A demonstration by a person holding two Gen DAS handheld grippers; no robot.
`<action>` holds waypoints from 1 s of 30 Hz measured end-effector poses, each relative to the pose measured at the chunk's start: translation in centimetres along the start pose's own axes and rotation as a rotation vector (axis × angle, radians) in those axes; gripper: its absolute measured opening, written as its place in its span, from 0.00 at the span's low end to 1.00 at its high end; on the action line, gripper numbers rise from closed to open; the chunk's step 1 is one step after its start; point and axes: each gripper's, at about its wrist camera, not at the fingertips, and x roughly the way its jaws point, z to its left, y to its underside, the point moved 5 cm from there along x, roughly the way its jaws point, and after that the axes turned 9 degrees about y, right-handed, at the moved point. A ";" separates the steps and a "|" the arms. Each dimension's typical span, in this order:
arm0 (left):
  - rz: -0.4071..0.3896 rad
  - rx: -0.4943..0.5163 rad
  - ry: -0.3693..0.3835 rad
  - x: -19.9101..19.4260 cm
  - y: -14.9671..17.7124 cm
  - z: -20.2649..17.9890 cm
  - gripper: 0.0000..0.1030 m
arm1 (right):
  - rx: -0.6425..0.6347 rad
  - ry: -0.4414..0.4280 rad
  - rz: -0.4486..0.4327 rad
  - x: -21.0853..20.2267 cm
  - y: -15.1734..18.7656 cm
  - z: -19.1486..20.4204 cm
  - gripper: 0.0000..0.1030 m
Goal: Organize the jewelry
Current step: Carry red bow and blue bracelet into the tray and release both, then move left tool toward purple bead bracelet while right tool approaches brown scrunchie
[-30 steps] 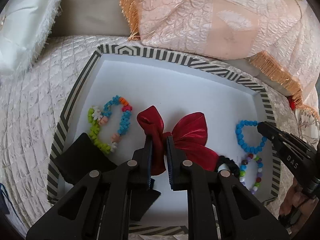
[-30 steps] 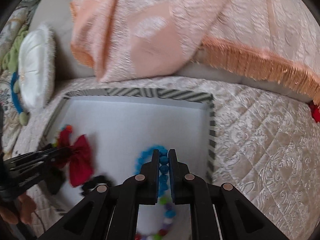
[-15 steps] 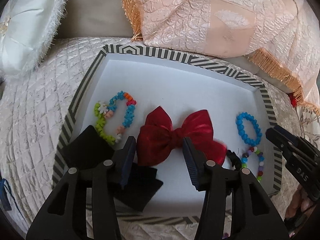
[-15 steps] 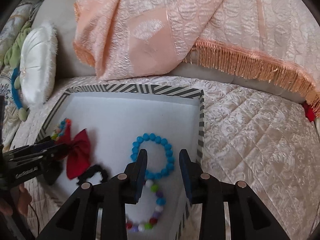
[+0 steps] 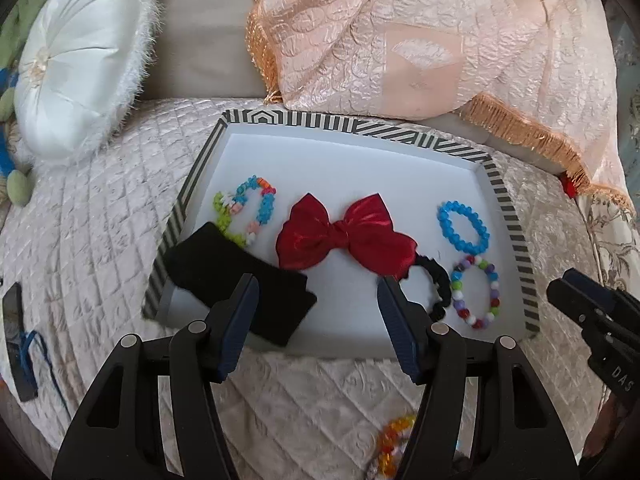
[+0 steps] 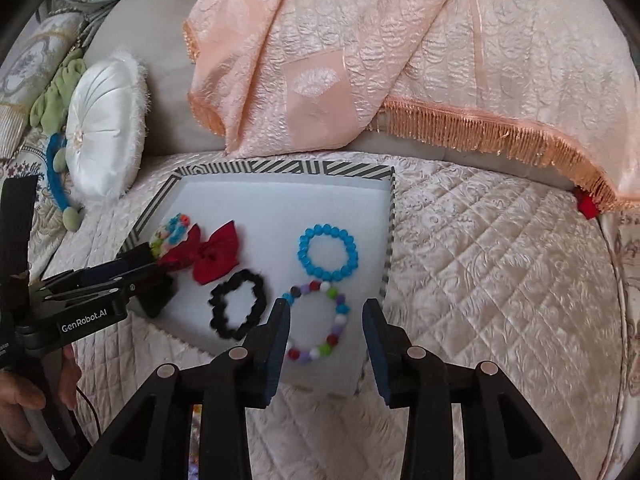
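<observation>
A cream quilted bedspread [image 5: 100, 240] is covering the whole work surface, and a peach fringed throw [image 6: 360, 60] is draping down over the grey headboard behind it. A round white satin cushion [image 5: 76, 64] is leaning at the left end, with a blue-and-green soft toy [image 6: 56, 172] poking out beside it.

A shallow tray [image 5: 352, 124] with a black-and-white striped rim is sitting on the quilt, and the jewelry is lying on its white floor. At the left, a pastel bead bracelet [image 5: 246, 210] is resting just beside a black velvet pouch [image 5: 236, 276], which is overhanging the tray's near-left edge. A red satin bow [image 5: 346, 232] is lying in the middle, touching a black scrunchie [image 6: 238, 306]. At the right, a blue bead bracelet [image 6: 328, 252] is lying just behind a multicolored bead bracelet [image 6: 320, 320]; the two appear to be touching, though motion blur is making this uncertain.

The left gripper [image 5: 316, 312] is hovering over the tray's near edge with its jaws spread wide, gripping nothing. The right gripper [image 6: 326, 332] is hanging above the near-right corner, likewise wide open and empty. An orange-and-yellow beaded piece [image 5: 394, 444] is lying on the quilt outside the tray, near the left gripper's body.
</observation>
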 end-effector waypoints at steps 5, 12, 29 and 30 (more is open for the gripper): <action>-0.025 0.012 -0.006 -1.9 1.1 -0.5 0.60 | 0.000 0.011 -0.022 -1.1 0.9 1.2 0.35; -0.059 -0.009 -0.005 -4.7 3.1 -0.2 0.60 | 0.039 -0.016 -0.034 -3.2 2.9 2.6 0.37; -0.092 0.032 -0.015 -8.9 9.3 -1.7 0.60 | 0.086 -0.007 -0.053 -7.6 8.6 2.8 0.42; -0.094 0.037 -0.015 -9.0 9.6 -1.8 0.60 | 0.087 -0.005 -0.055 -7.9 8.9 2.7 0.42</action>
